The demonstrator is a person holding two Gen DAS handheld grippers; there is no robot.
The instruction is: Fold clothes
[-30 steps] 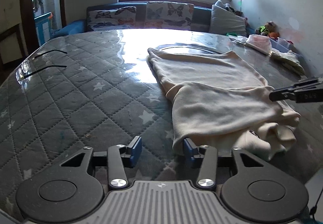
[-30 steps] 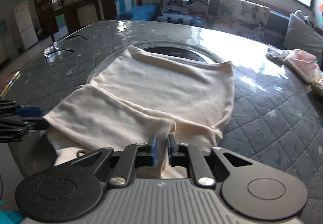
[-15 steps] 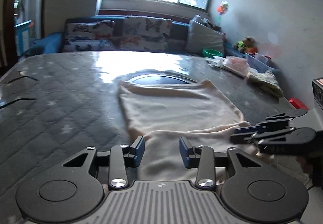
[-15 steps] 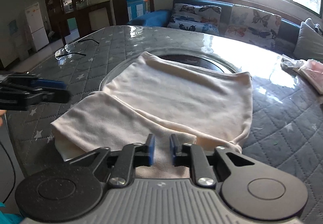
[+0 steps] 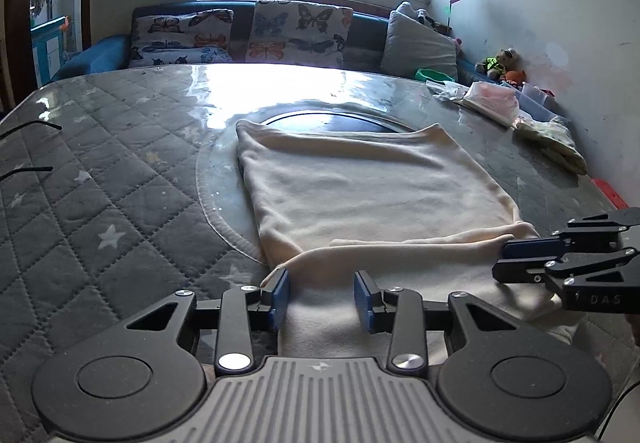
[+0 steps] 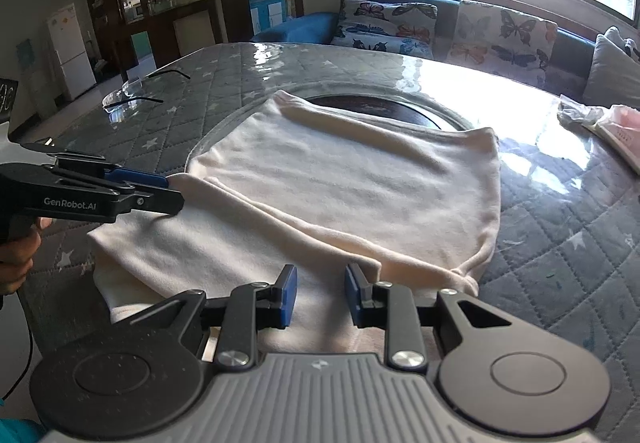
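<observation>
A cream garment (image 5: 360, 199) lies on the quilted grey table, its near part folded over the body; it also shows in the right wrist view (image 6: 340, 187). My left gripper (image 5: 322, 299) is open, its blue pads astride the near-left part of the fold. My right gripper (image 6: 320, 295) is open over the near-right part of the fold. Each gripper shows in the other's view, the right gripper (image 5: 520, 259) at the fold's right end and the left gripper (image 6: 160, 189) at its left end.
The garment's far edge overlaps a round glass turntable (image 5: 332, 119). A pile of clothes (image 5: 520, 115) sits at the table's far right. Glasses (image 6: 128, 99) lie at the far left. A sofa with butterfly cushions (image 5: 280, 31) stands behind the table.
My right gripper has opened and let go of the cloth. Both grippers moved to the near edge of the fold, left one swinging right over the garment. The fold now lies flat.
</observation>
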